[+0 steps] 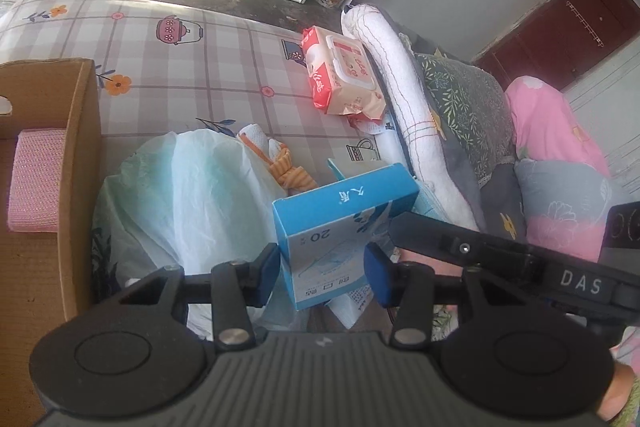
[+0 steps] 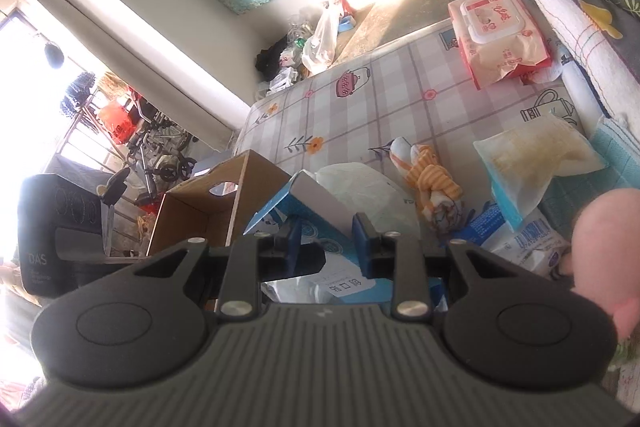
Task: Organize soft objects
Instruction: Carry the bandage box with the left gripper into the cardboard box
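1. We take the cardboard box (image 1: 76,163) as our landmark. It sits open-topped at the far left on the checked sheet (image 1: 192,67); its walls are stiff, matte corrugated board with a cut-out handle.
2. Inside the box, a pink cloth (image 1: 38,181) lies flat against the wall. Its weave is fine and ribbed. We judge it already sorted.
3. Just right of the box, a pale plastic bag (image 1: 188,195) lies crumpled, thin and translucent.
4. Right of the bag, beyond it from the box, a striped orange-and-white rag (image 1: 286,167) is bunched on the sheet.
5. Further right of the box, we hold the blue carton (image 1: 340,223) clear of the sheet. It is a flat, glossy paperboard pack with sharp edges.
6. The left gripper (image 1: 324,273) is clamped across the carton's broad width, blue pads pressing its two sides.
7. The right gripper (image 2: 326,241) is clamped on the same carton across its thin faces, from the side away from the box. We judge the double grip steadies the carton for opening or transfer toward the box.
8. Well right of the box, a red wipes pack (image 1: 344,71) lies soft-sided with a rigid flip lid, touching a white quilted roll (image 1: 404,99).
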